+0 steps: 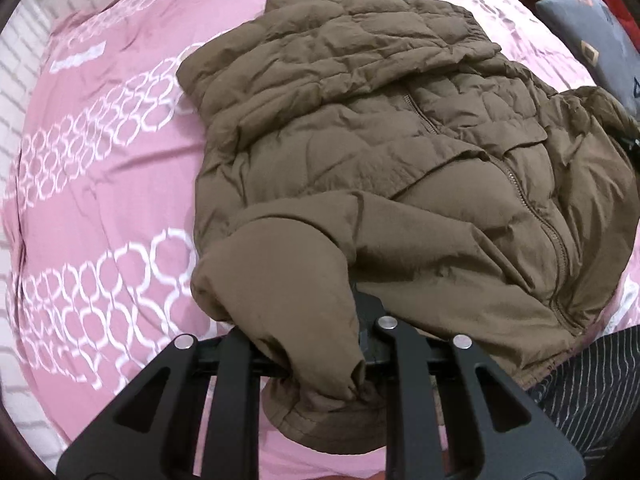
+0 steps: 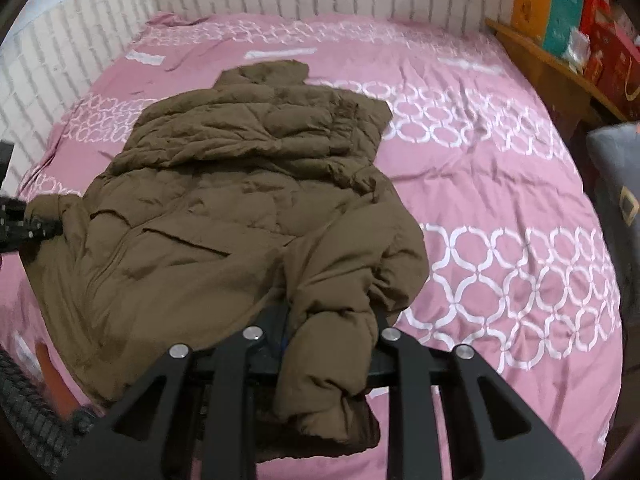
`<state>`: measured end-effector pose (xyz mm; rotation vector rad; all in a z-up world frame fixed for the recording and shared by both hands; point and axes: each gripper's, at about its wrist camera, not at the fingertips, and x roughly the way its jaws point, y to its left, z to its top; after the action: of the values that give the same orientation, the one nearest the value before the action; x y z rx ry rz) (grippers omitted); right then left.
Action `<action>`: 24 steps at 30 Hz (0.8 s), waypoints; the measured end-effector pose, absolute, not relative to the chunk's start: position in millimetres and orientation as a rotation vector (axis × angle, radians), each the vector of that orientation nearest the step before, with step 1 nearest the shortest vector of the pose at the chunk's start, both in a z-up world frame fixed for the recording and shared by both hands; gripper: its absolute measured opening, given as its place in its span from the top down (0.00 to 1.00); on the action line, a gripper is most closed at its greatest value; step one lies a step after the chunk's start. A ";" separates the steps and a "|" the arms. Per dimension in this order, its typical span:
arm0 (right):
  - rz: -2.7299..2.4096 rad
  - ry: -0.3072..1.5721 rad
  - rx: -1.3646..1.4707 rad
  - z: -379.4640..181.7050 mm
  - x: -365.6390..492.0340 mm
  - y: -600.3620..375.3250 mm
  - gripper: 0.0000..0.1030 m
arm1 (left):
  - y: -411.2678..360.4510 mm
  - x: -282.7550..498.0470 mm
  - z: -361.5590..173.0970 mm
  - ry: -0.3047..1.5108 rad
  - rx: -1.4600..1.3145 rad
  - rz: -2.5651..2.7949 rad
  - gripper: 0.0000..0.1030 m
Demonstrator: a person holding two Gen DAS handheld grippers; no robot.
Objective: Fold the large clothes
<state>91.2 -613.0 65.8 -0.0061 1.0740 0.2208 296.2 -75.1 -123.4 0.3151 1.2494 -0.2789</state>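
- The brown puffer jacket [image 2: 224, 208] lies front-up in the middle of the bed [image 2: 500, 184], collar at the far end.
- Left gripper [image 1: 304, 344]: fingers clamped on the near left sleeve cuff.
- Right gripper [image 2: 328, 344]: fingers clamped on the near right sleeve.

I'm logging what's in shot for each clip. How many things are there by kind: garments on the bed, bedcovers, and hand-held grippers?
Garments: 1, the brown puffer jacket
Bedcovers: 1, the pink patterned bedcover
Hand-held grippers: 2, left hand-held gripper and right hand-held gripper, each holding jacket fabric
Total: 4
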 end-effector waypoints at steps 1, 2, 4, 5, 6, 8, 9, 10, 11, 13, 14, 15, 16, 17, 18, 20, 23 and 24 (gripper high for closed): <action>0.206 1.074 0.020 67.3 95.9 -610.3 0.77 | -74.9 300.0 -126.3 1.270 0.287 -0.263 0.81; 0.196 1.072 0.055 67.5 99.0 -609.8 0.77 | -73.8 302.9 -129.7 1.294 0.239 -0.244 0.81; 0.179 1.068 0.116 62.6 102.8 -605.5 0.77 | -79.4 304.6 -138.4 1.316 0.192 -0.208 0.81; 0.170 1.068 0.113 57.7 102.4 -600.8 0.77 | -85.3 303.9 -141.4 1.304 0.211 -0.205 0.79; 0.159 1.071 0.106 51.0 101.3 -597.0 0.77 | -92.2 303.4 -147.0 1.292 0.232 -0.203 0.78; 0.141 1.087 0.070 37.9 97.7 -591.6 0.77 | -96.1 303.7 -157.0 1.295 0.235 -0.194 0.75; 0.132 1.093 0.042 32.6 94.5 -590.0 0.77 | -94.9 304.1 -161.3 1.305 0.215 -0.199 0.75; 0.129 1.108 0.014 27.2 91.2 -588.7 0.77 | -91.7 304.5 -165.0 1.308 0.194 -0.213 0.72; 0.129 1.114 0.000 25.4 89.8 -588.6 0.77 | -88.5 304.9 -168.5 1.313 0.179 -0.225 0.70; 0.128 1.102 0.004 25.4 89.2 -590.0 0.77 | -73.2 310.3 -179.8 1.394 0.088 -0.222 0.68; 0.129 1.101 0.014 25.0 89.9 -590.7 0.77 | -69.1 312.6 -181.1 1.413 0.058 -0.226 0.66; 0.130 1.099 0.019 24.4 91.0 -590.6 0.77 | -64.8 314.6 -182.3 1.424 0.029 -0.231 0.65; 0.130 1.096 0.005 23.4 92.1 -588.3 0.77 | -63.1 315.6 -184.3 1.433 0.021 -0.235 0.63; 0.129 1.095 -0.005 22.9 92.6 -586.5 0.77 | -62.6 315.8 -185.7 1.437 0.023 -0.234 0.62; 0.129 1.093 -0.018 22.4 92.6 -584.4 0.77 | -62.7 315.0 -186.8 1.438 0.026 -0.235 0.62; 0.130 1.083 -0.032 23.7 90.4 -581.7 0.77 | -64.8 311.2 -185.1 1.422 0.059 -0.243 0.63; 0.120 1.057 -0.002 30.9 86.6 -586.4 0.77 | -62.3 304.5 -177.6 1.397 0.068 -0.253 0.75; 0.117 1.036 0.022 38.5 81.9 -589.7 0.78 | -64.5 304.6 -174.3 1.388 0.057 -0.255 0.78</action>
<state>81.9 -589.7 38.5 0.0219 1.0363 0.1169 304.6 -64.5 -174.3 0.0571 1.3878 -0.2553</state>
